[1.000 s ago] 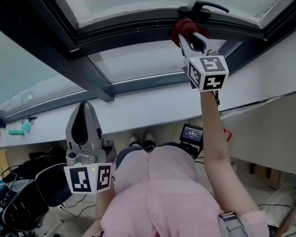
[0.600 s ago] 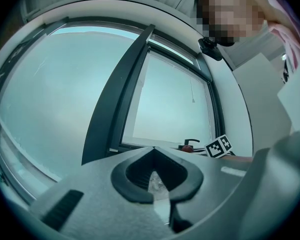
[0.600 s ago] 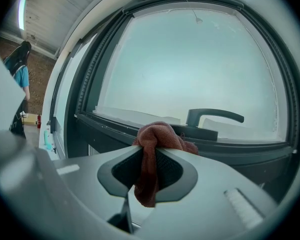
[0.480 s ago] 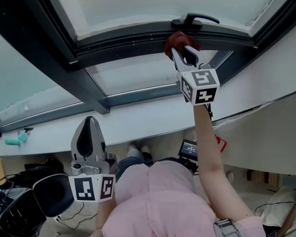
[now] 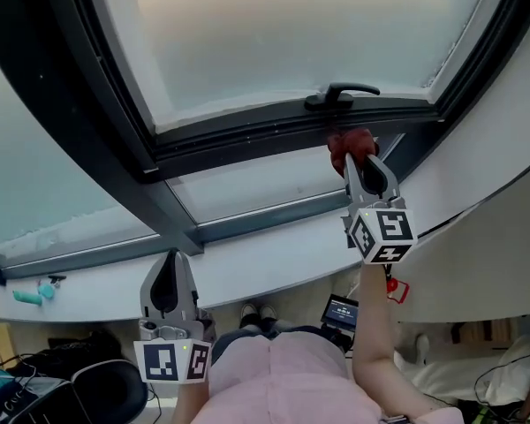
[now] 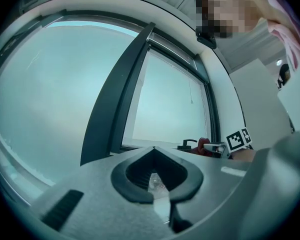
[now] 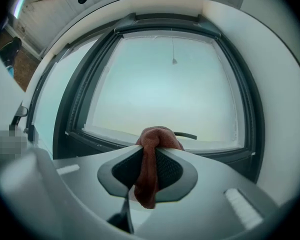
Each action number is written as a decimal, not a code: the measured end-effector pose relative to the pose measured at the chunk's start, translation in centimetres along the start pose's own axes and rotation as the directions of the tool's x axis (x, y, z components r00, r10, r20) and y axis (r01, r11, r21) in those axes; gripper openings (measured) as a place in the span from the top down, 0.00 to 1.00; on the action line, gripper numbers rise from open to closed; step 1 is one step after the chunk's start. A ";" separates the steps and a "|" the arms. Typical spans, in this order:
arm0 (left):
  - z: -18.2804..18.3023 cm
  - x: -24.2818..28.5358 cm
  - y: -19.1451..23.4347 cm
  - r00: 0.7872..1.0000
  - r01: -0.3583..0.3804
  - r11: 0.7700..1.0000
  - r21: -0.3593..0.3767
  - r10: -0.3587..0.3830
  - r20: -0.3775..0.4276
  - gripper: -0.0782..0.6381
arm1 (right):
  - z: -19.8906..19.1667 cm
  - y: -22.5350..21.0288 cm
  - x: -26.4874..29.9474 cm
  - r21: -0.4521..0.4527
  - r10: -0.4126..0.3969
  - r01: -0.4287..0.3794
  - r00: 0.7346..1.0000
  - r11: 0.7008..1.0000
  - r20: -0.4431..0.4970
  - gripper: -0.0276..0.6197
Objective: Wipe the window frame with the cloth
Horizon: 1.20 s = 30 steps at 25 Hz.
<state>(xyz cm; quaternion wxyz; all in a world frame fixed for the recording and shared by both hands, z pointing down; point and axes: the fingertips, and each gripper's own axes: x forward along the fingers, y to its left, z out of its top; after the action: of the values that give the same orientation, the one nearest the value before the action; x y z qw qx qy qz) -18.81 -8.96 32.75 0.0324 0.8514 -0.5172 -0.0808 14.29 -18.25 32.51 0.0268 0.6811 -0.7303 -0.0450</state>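
Closest in, at the bottom of the head view: a pink shirt (image 5: 283, 382), both arms out ahead. Low on the left, the left gripper (image 5: 170, 259), pointing up toward the white sill (image 5: 274, 254) and well short of the window. Shut tight, tip against tip, gripping nothing at all. Well apart from the other tool, too.

Higher and to the right now, on a raised bare forearm (image 5: 371, 325): the right gripper (image 5: 359, 159), marker cube (image 5: 382, 234) turned toward the camera. Clamped firmly on the red cloth (image 5: 352, 141). Pinched mid-fold between the dark ribbed pads (image 7: 170, 170), with one rounded bunch bulging out past the tips and a loose tail dangling back inside.

Just beyond those tips, the dark window frame (image 5: 247, 135). Cloth bunch right up at the lower rail (image 7: 115, 149), just beneath the black handle (image 5: 340, 95). Touching the rail or only a whisker off it? Impossible to call from any of these angles. Same story from the left gripper view: red bunch sitting beside the handle at the foot of the pane.

Farthest back, pale frosted glass (image 5: 291, 34) filling the frame, and a small cord pull (image 7: 174, 60) hanging high against it.
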 end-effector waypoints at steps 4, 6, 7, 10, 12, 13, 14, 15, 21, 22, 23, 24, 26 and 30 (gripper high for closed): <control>-0.5 0.3 0.3 0.999 0.034 0.999 -0.001 -0.034 -0.013 0.90 | 1.2 -1.7 -0.9 -0.002 -0.067 0.067 0.997 0.998 0.036 0.85; -0.9 0.5 0.3 0.999 0.043 0.999 -0.004 -0.043 -0.022 0.90 | 1.7 -2.4 -0.9 -0.009 -0.087 0.087 0.995 0.996 0.048 0.85; -1.0 0.5 0.2 0.999 0.044 0.999 -0.006 -0.044 -0.026 0.90 | 2.0 -2.8 -0.8 -0.014 -0.093 0.094 0.994 0.995 0.052 0.85; -1.3 0.8 0.2 0.999 0.032 0.999 -0.009 -0.032 -0.034 0.90 | 2.8 -4.0 0.0 -0.020 -0.103 0.105 0.992 0.994 0.066 0.85; -1.3 1.2 0.1 0.999 0.015 1.000 -0.008 -0.015 -0.030 0.90 | 3.4 -4.8 1.0 -0.022 -0.097 0.099 0.992 0.995 0.080 0.85; -1.4 1.5 0.0 1.000 0.004 1.000 -0.007 -0.004 -0.026 0.90 | 3.7 -5.1 1.5 -0.025 -0.090 0.092 0.992 0.995 0.086 0.85; -1.4 1.8 -0.2 1.000 -0.007 1.000 -0.007 0.007 -0.022 0.90 | 3.9 -5.4 2.1 -0.029 -0.079 0.081 0.993 0.996 0.089 0.85; -1.4 2.1 -0.5 1.000 -0.017 1.000 -0.008 0.017 -0.017 0.90 | 4.0 -5.7 2.8 -0.033 -0.065 0.068 0.994 0.997 0.089 0.85; -1.5 4.3 -4.0 0.999 -0.053 0.998 -0.020 0.053 0.012 0.90 | 3.3 -6.6 6.7 -0.056 0.043 -0.040 0.997 0.998 0.058 0.85; -1.5 4.6 -4.3 0.998 -0.063 0.998 -0.019 0.063 0.016 0.90 | 3.2 -6.7 7.3 -0.059 0.057 -0.054 0.997 0.997 0.056 0.85; -1.4 4.9 -4.6 0.997 -0.073 0.997 -0.017 0.073 0.020 0.90 | 3.1 -6.8 7.9 -0.062 0.069 -0.066 0.996 0.996 0.054 0.85; -1.4 5.1 -4.8 0.996 -0.083 0.996 -0.013 0.083 0.024 0.90 | 2.9 -7.0 8.4 -0.065 0.080 -0.076 0.995 0.995 0.052 0.85; -1.3 5.5 -5.1 0.994 -0.103 0.995 -0.009 0.103 0.031 0.90 | 2.7 -7.2 9.1 -0.072 0.098 -0.094 0.994 0.993 0.049 0.85; -1.4 6.2 -5.7 0.990 -0.134 0.991 -0.003 0.134 0.038 0.90 | 2.0 -7.3 10.6 -0.101 0.129 -0.125 0.991 0.987 0.035 0.85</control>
<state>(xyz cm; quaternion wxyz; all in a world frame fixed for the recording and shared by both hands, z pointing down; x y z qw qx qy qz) -10.77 -11.83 32.72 0.0282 0.8130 -0.5739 -0.0948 20.60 -29.23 29.50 0.0481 0.6301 -0.7694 -0.0935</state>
